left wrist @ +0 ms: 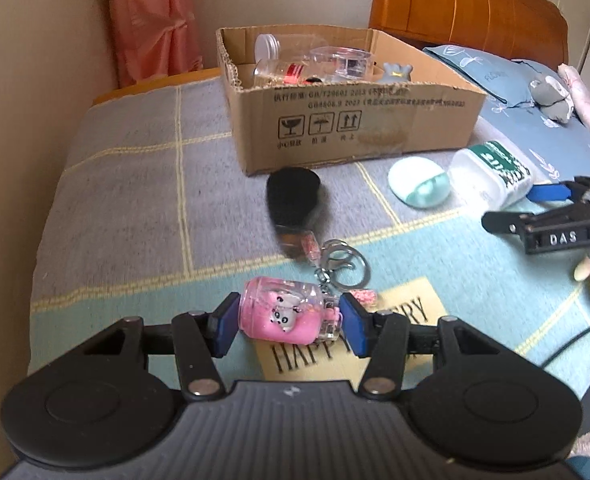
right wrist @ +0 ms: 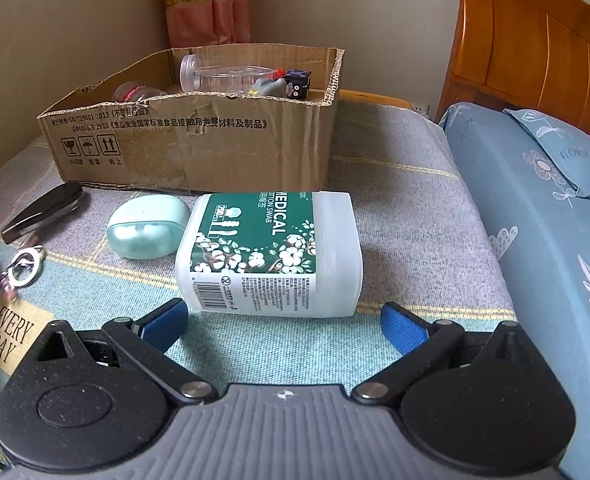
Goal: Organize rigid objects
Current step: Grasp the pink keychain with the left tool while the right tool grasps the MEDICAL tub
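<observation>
So the left gripper (left wrist: 290, 322) is clamped on the pink jar keychain (left wrist: 286, 315), just off the blanket (left wrist: 135, 184), with its rings (left wrist: 341, 262) trailing behind. Looks like the pickup step. Next move is probably a lift and carry to the cardboard box (left wrist: 355, 128) without the chain snagging. Left to right on the bed: one black brush (left wrist: 293, 196), one mint case (right wrist: 145, 226), one cotton swab tub (right wrist: 271, 252) – that's three still out. The right gripper (right wrist: 285, 326) hangs spread wide just short of the tub, touching nothing
</observation>
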`<state>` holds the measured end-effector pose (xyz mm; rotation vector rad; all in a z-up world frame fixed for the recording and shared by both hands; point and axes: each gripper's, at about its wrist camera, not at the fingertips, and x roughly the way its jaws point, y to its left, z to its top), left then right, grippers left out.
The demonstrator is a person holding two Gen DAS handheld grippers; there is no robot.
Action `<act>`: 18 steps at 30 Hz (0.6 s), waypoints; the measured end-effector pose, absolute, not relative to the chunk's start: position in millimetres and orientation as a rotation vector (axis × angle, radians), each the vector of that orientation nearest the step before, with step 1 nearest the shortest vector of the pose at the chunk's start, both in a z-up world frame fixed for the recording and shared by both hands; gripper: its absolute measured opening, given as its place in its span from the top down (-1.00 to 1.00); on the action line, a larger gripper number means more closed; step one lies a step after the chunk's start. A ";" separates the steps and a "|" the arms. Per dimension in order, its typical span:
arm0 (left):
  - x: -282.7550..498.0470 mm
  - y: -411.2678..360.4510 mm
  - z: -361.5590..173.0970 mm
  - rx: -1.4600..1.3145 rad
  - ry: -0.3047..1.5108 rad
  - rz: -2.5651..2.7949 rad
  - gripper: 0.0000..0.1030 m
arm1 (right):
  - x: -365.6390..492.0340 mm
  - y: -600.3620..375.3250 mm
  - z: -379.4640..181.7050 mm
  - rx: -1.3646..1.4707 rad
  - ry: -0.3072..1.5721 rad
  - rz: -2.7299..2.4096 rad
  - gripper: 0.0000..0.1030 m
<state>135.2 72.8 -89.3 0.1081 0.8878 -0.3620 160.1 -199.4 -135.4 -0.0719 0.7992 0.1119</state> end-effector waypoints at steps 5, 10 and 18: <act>134.5 68.6 -94.5 0.127 0.885 -0.352 -0.22 | 159.2 -199.2 -134.7 -0.074 0.805 0.118 -1.00; 134.1 66.9 -97.6 0.147 0.865 -0.358 -0.31 | 158.8 -198.3 -134.6 -0.074 0.803 0.119 -1.00; 136.0 60.5 -101.0 0.146 0.873 -0.345 -0.68 | 171.7 -194.3 -133.6 -0.087 0.821 0.142 -1.00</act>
